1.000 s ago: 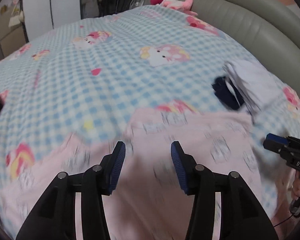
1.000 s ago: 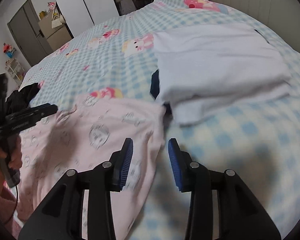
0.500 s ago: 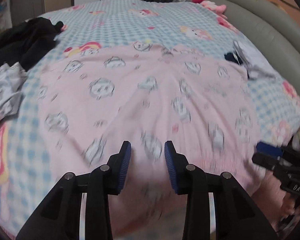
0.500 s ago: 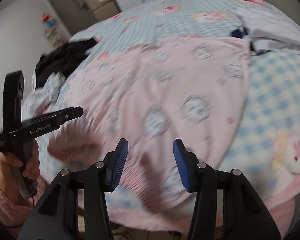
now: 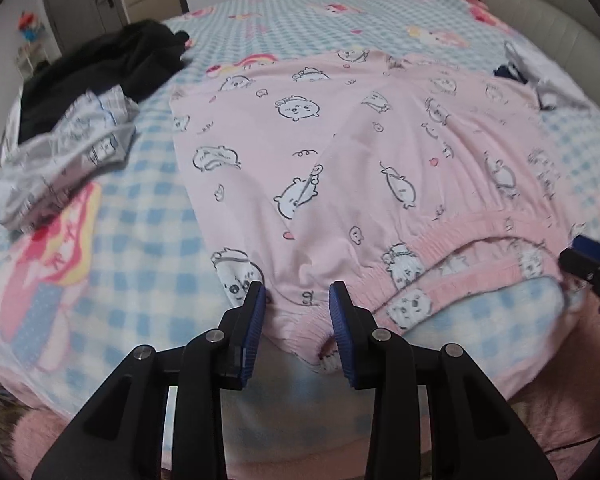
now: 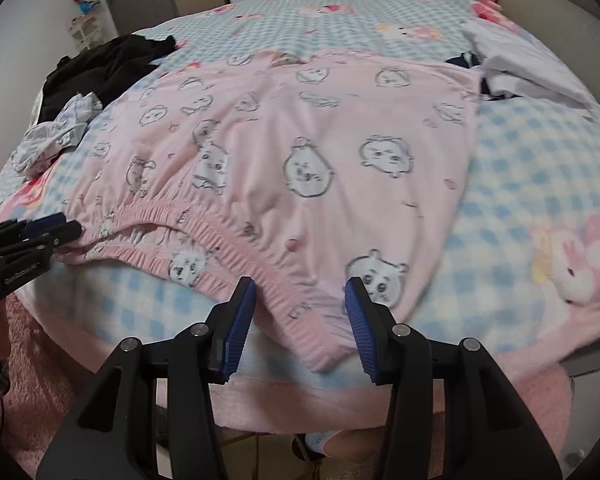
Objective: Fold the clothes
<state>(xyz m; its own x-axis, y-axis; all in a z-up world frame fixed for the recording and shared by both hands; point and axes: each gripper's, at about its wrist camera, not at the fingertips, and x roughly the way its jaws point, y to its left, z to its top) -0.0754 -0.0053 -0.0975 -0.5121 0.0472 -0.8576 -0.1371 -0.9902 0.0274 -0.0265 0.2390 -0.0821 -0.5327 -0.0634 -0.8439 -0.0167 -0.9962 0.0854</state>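
Both claws have come back from the far end of the bed (image 5: pixel 148 216) to its near edge since a second ago. The pink pyjama trousers (image 5: pixel 340 152) lie spread across mid-frame, waistband nearest. The left claw (image 5: pixel 298 312) and right claw (image 6: pixel 300 304) each straddle the waistband at lower centre, half-wide, pads not pressing.

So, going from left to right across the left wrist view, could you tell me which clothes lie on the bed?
Black garment with the grey patterned garment just in front of it → pink printed pants → dark blue item → white folded clothes.
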